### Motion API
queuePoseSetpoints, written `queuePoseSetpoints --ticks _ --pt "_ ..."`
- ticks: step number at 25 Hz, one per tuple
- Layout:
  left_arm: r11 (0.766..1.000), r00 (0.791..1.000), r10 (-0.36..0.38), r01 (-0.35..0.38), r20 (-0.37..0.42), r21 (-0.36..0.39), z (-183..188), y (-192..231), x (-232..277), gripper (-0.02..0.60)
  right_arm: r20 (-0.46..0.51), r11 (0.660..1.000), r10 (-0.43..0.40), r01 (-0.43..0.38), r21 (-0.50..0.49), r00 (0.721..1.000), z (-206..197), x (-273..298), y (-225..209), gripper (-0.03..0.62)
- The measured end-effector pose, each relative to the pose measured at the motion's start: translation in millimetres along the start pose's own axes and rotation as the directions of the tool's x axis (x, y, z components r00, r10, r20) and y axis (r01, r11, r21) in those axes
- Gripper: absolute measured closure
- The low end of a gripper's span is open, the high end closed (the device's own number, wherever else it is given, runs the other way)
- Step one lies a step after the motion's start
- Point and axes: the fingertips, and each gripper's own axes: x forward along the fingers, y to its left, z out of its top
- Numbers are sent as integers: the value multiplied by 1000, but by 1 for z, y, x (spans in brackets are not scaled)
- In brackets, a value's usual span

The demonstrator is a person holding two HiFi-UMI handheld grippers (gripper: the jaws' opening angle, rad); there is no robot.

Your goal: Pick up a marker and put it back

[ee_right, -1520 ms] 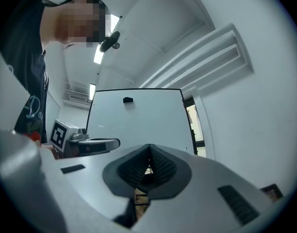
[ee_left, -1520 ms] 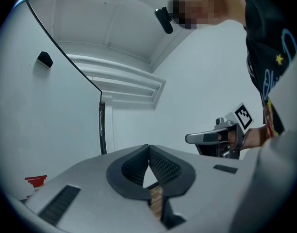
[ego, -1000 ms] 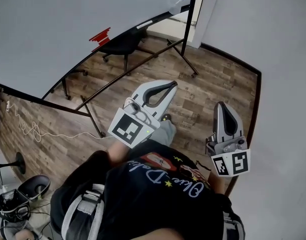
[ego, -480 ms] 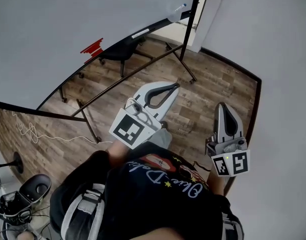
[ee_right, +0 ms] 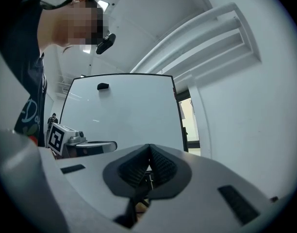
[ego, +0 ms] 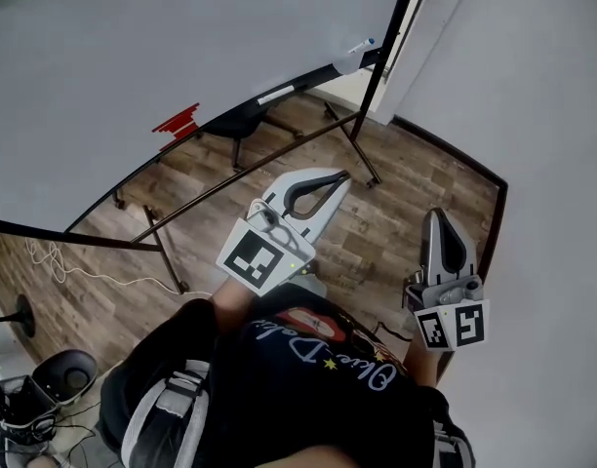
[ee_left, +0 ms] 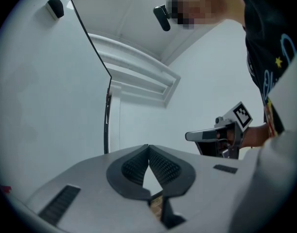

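Left gripper view shows your left claw (ee_left: 148, 149) pinched shut at the tips and holding nothing. Right gripper view shows the right claw (ee_right: 149, 149) shut and empty too. Both hang in front of your chest over the wood floor (ego: 396, 178), well short of the whiteboard (ego: 133, 47).

The marker (ego: 361, 44), as far as I can judge, is the small white stick with a blue end. It lies on the board's ledge (ego: 318, 71) in the upper right of the head view, just beside the black stand leg (ego: 388, 57). It is too small to say which way the cap points.

To reach well, pick one claw and open it before you arrive. Come in across the marker's length and close on the middle of the barrel so it does not swing. A longer white piece (ego: 276, 93) lies further left on the ledge; don't mistake it for the marker.
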Motion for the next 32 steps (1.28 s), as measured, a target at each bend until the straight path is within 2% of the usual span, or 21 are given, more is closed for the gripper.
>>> queuePoseSetpoints --ticks 11,18,26,32 --pt "1000 1000 8 -8 5 -12 -13 49 39 578 -27 1000 8 -9 -11 1000 -5 56 -27 594" --pt "1000 1000 12 -12 6 -26 -15 55 48 578 -55 1000 23 -24 -15 998 -8 71 -33 594" --pt "994 994 105 -105 -6 -9 -16 81 62 578 -43 994 105 -105 -12 994 -3 106 -50 594" --pt "974 975 224 -223 -4 30 -10 110 90 578 -24 976 216 -217 -4 976 1 149 -80 594"
